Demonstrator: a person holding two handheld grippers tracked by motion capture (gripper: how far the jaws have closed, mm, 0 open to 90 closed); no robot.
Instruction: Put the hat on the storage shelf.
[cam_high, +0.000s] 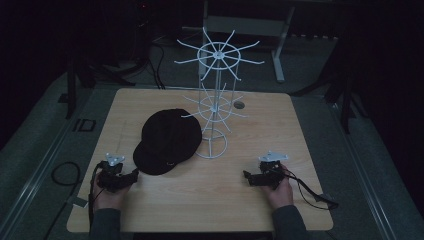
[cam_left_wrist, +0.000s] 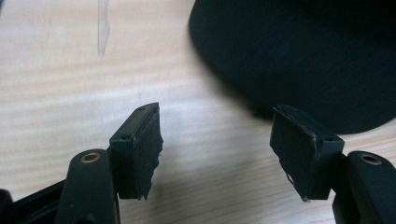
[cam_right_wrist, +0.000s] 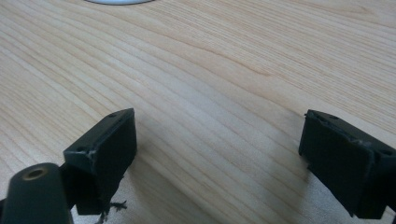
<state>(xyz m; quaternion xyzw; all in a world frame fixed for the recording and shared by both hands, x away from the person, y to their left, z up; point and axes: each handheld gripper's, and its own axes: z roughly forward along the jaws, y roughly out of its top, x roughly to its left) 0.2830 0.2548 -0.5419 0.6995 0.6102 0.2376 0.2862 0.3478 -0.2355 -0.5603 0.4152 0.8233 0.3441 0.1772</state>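
A black cap (cam_high: 167, 141) lies flat on the wooden table (cam_high: 210, 205), touching the base of a white wire display rack (cam_high: 214, 95). The left gripper (cam_high: 134, 176), jaws spread and empty, rests just beside the cap's brim; the right gripper (cam_high: 247, 176), likewise spread and empty, sits well apart. Risk: a lifted cap may snag the rack's lower hooks and tip the light frame. The left gripper view resolves the brim edge (cam_left_wrist: 299, 60); the high view alone shows the rack's two hook tiers.
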